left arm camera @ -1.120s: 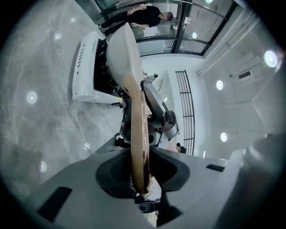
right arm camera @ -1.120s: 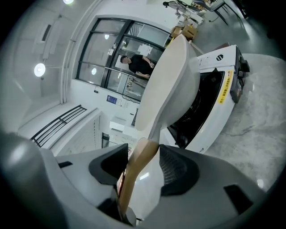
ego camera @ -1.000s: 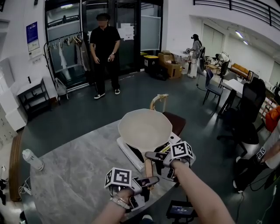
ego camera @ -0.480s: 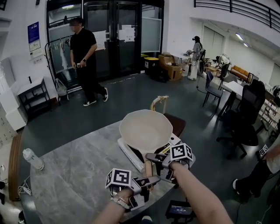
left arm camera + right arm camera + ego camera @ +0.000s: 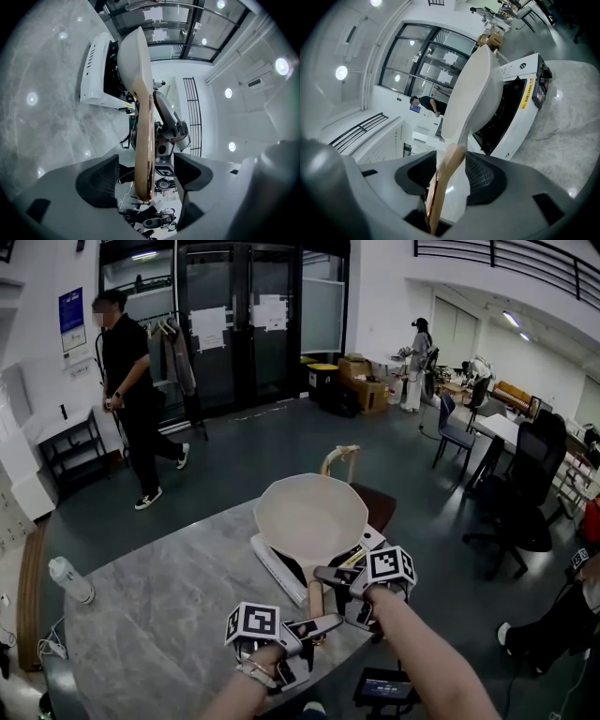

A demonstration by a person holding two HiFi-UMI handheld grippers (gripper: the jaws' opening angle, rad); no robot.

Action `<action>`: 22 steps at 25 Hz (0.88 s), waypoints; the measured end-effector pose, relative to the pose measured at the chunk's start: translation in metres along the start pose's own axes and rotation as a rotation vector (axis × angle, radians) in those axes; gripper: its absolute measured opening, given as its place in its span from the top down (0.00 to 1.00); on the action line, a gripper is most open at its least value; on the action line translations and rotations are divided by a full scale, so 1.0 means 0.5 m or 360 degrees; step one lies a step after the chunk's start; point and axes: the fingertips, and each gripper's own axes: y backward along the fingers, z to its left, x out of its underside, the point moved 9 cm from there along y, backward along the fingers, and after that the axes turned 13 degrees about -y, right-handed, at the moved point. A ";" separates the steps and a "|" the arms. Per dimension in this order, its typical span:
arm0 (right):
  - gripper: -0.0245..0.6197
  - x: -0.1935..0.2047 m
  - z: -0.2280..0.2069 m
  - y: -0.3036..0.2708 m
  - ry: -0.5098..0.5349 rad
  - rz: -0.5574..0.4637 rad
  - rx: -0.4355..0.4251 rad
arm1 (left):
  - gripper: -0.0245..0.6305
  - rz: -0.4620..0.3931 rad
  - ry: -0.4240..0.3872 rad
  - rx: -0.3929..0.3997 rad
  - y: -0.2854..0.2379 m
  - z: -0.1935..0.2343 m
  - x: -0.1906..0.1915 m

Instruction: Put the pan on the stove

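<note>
Roughly from left to right: a white bottle (image 5: pixel 70 582) lies on the grey marbled tabletop (image 5: pixel 159 615), well apart from the work. Near the front edge, the left hand-held gripper (image 5: pixel 317 630) is released. Its jaws have just been opening and stand wide apart, with the end of the pan's wooden handle (image 5: pixel 315 600) between them but touching neither pad. The handle runs away from the person to the cream-coloured pan (image 5: pixel 309 517), which sits on top of the white stove (image 5: pixel 272 570), over its dark burner, and looks level. Coming in from the right, the right hand-held gripper (image 5: pixel 330 579) is grasping the handle nearer the pan. Its jaws have just been closing, and both textured pads meet the wood. The pan seems placed, so the step in hand appears to be letting go cleanly. To do that well, the right hand-held gripper would best steady the handle while the left one draws straight back along the handle's line, keeping its open jaws clear of the wood. Then the right one should open fully before it moves, and back off the same way. The long handle overhangs the stove towards the person, so any sideways knock or upward drag on it could swing the pan or tip it off centre.
</note>
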 end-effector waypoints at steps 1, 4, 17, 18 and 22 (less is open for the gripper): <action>0.66 -0.001 0.001 0.001 0.0005 -0.0001 0.0001 | 0.41 -0.0011 -0.0001 0.0001 0.002 0.000 -0.001; 0.60 -0.004 0.004 0.007 0.0003 -0.0029 0.0008 | 0.40 -0.0047 -0.0011 0.0005 0.011 0.002 -0.006; 0.54 0.003 0.031 0.049 0.0071 -0.0073 -0.0041 | 0.40 -0.0220 -0.0040 0.0006 0.070 0.005 -0.038; 0.54 0.003 0.035 0.052 0.0094 -0.0076 -0.0032 | 0.40 -0.0238 -0.0041 -0.0002 0.077 0.008 -0.043; 0.54 0.007 0.048 0.069 0.0181 -0.0141 -0.0019 | 0.40 -0.0312 -0.0039 -0.0016 0.099 0.016 -0.057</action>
